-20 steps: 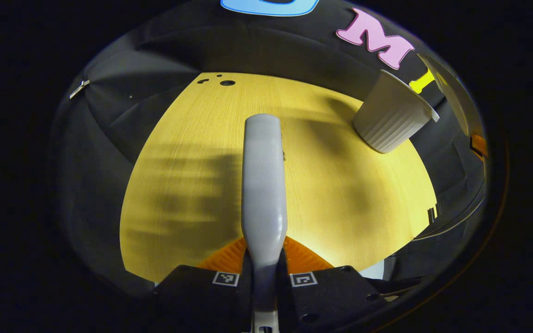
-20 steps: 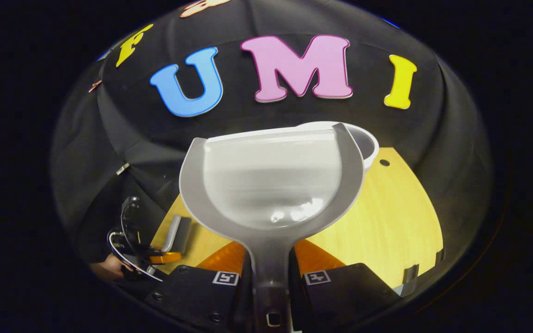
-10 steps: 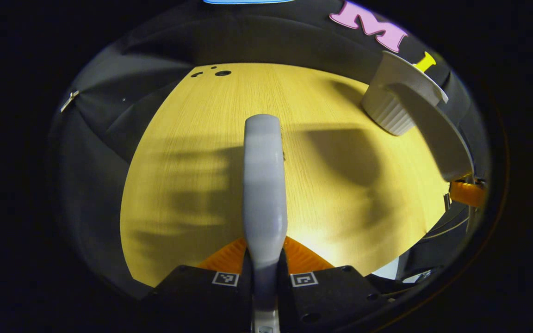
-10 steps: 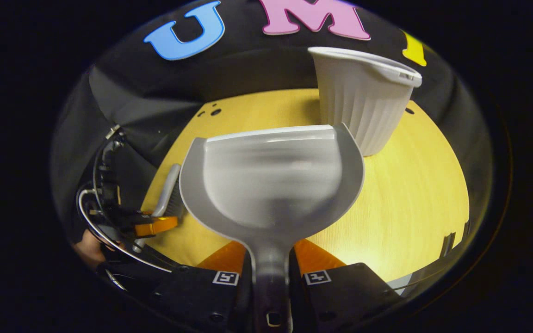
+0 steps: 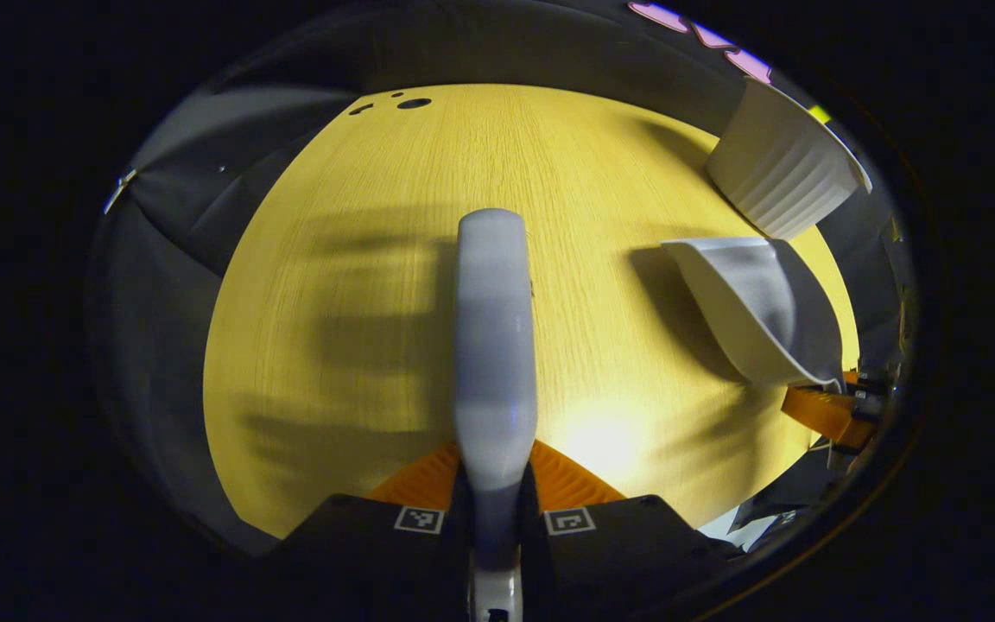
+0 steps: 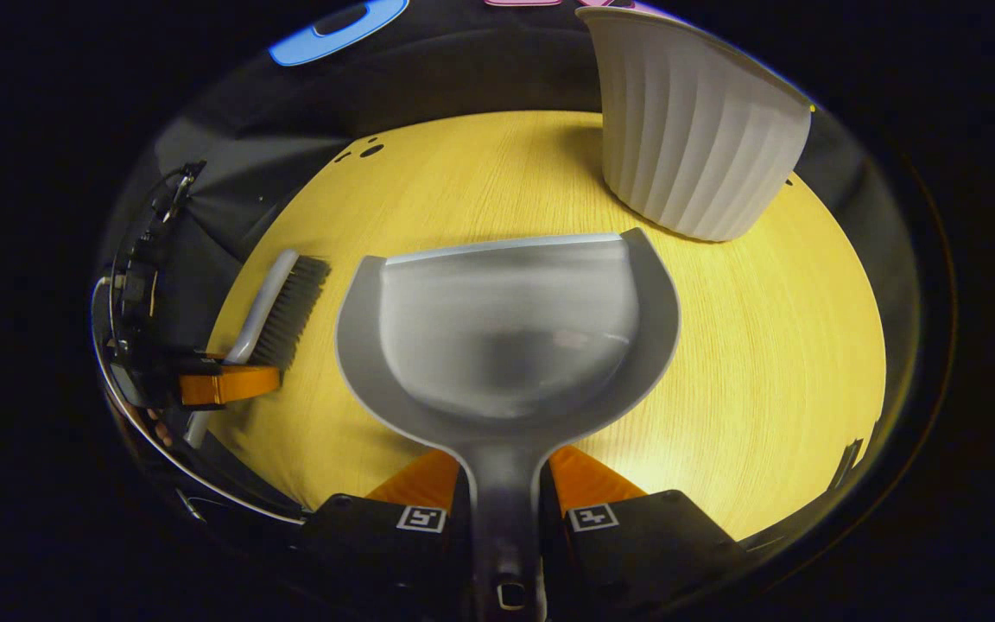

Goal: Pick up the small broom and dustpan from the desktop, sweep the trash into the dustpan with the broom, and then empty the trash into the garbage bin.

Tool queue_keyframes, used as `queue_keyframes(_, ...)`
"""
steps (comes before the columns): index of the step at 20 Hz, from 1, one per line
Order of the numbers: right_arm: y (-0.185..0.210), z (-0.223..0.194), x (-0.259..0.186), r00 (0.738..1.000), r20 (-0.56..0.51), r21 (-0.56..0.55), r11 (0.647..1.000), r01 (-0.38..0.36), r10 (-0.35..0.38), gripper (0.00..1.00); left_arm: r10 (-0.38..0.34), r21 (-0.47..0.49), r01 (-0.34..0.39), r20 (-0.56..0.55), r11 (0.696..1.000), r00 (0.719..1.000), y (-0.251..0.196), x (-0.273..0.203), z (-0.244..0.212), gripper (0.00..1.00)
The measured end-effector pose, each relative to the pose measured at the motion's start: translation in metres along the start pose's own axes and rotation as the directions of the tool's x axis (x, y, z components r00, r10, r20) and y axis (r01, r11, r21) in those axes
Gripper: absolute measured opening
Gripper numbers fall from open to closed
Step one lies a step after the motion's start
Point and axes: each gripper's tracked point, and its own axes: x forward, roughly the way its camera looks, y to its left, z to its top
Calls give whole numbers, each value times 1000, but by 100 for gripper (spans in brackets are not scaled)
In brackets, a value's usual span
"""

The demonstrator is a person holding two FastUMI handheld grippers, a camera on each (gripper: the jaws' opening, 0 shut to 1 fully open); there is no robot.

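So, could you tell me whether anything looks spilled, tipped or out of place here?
Nothing stands out. The bin stands upright on the table, the dustpan looks empty, and the broom looks undamaged.

brooms: 1 | dustpans: 1 | bins: 1 | tables: 1 | grippers: 2

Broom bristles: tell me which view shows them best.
The right gripper view: the broom lies side-on, its dark bristles plain against the table. The left gripper view looks along the broom's pale back from the left gripper, bristles hidden beneath.
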Motion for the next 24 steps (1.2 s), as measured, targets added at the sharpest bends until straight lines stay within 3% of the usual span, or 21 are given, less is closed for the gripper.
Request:
queue_keyframes(5,2,3,11,1000,-6,-15,1000,-10,10,41,6,-2,-6,-14,1000,1000,-12,-6,0,31)
queue_keyframes(7,8,5,9,999,-4,3,999,-42,42,53,-9,-7,9,-9,1000,1000,-17,-9,1,37)
queue_keyframes(8,12,9,7,999,1,13,999,-53,53,70,-25,-13,25,3,1000,1000,-20,-12,3,40)
queue_keyframes(9,15,14,4,998,11,17,998,-62,62,77,-38,-21,38,16,999,999,-23,-15,5,55)
queue_keyframes(10,15,20,-3,998,28,14,998,-57,57,92,-37,-26,38,36,999,999,-23,-21,9,70)
queue_keyframes(11,17,25,-3,997,48,9,998,-58,58,99,-54,-33,56,61,998,997,-27,-28,11,85)
queue_keyframes(12,18,31,-14,996,71,3,999,-55,54,100,-69,-38,72,85,997,994,-30,-32,14,100)
queue_keyframes(16,22,67,-53,974,221,5,999,-44,42,99,-67,0,69,209,998,976,-34,-68,24,96)
queue_keyframes(19,24,95,-96,933,360,19,999,-31,22,99,-73,42,63,324,997,943,-39,-103,36,96)
queue_keyframes(24,20,125,-167,845,534,18,999,38,-42,99,-69,88,24,560,996,826,-48,-174,80,96)
